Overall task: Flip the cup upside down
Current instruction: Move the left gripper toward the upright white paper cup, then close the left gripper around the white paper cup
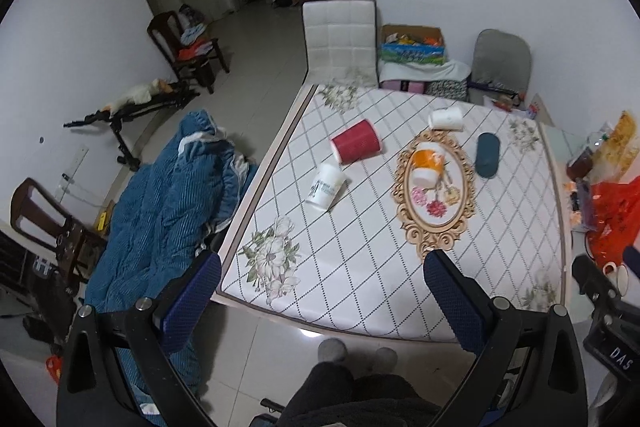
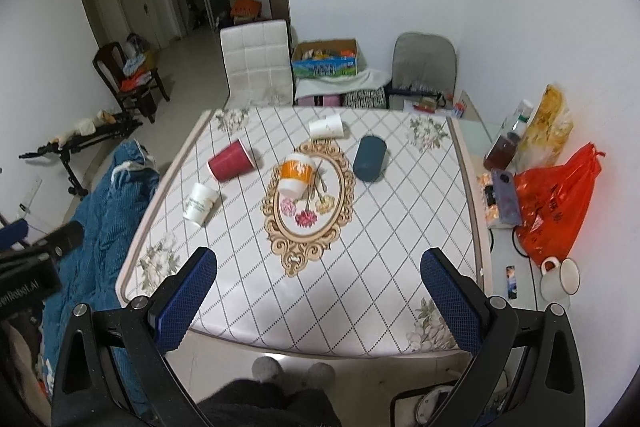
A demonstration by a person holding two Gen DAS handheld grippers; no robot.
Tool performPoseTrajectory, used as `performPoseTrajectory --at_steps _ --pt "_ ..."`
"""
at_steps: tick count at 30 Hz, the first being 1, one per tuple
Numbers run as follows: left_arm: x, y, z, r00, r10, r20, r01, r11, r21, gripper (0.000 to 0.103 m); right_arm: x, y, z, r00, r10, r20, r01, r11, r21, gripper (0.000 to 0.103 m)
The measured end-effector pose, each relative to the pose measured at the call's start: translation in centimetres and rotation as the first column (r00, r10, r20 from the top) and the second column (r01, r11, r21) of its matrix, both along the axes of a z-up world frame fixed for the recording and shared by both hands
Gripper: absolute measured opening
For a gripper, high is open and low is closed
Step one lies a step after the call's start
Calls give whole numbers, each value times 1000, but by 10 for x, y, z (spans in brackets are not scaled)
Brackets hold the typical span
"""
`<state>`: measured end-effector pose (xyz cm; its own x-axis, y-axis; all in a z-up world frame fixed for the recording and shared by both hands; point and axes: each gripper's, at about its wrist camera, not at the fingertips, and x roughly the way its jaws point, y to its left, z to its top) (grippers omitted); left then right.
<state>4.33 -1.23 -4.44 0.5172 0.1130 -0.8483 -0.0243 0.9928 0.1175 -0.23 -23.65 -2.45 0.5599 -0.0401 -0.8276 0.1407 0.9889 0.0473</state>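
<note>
Several cups lie on their sides on the patterned table (image 1: 360,267) (image 2: 360,287). A red cup (image 1: 356,146) (image 2: 231,160), a white printed cup (image 1: 326,187) (image 2: 199,203), an orange-and-white cup (image 1: 427,163) (image 2: 296,175) on the oval frame print, a plain white cup (image 1: 446,119) (image 2: 327,127) at the back, and a dark teal cup (image 1: 488,155) (image 2: 369,158). My left gripper (image 1: 322,301) and right gripper (image 2: 318,301) are both open and empty, held high above the table's near edge, far from all cups.
A blue quilt (image 1: 168,211) lies over a chair left of the table. A white chair (image 1: 340,41) stands behind. A side table on the right holds an orange bag (image 2: 556,203), a bottle (image 2: 506,143) and white mugs (image 2: 560,275). My legs and slippers (image 2: 292,373) are below.
</note>
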Motion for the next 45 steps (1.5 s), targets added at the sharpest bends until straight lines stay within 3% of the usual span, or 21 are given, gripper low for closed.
performPoseTrajectory --at_steps 8,14,18,25,28,35,43,45 --pt "45 19 -53 996 19 -89 -14 998 55 103 31 8 -76 990 -6 -144 7 1000 6 103" --pt "101 33 -102 981 -4 -196 19 997 78 103 60 18 -138 967 -30 -252 35 999 14 103" --pt "139 43 -129 964 -30 -265 47 997 57 103 82 25 -185 937 -53 -345 64 998 22 103" --pt "209 55 -180 937 -68 -342 106 990 92 103 114 30 -257 863 -94 -496 124 992 27 103" --pt "237 55 -207 917 -92 -388 139 986 94 103 128 31 -284 830 -110 -547 149 988 28 103" --pt "277 45 -271 832 -180 -525 263 961 87 103 155 38 -327 767 -126 -629 186 982 30 103" --pt "299 31 -316 770 -233 -594 345 935 81 102 177 44 -347 735 -146 -663 212 977 19 103" --pt "303 29 -325 759 -242 -604 361 929 81 92 181 46 -349 730 -151 -667 214 977 13 103"
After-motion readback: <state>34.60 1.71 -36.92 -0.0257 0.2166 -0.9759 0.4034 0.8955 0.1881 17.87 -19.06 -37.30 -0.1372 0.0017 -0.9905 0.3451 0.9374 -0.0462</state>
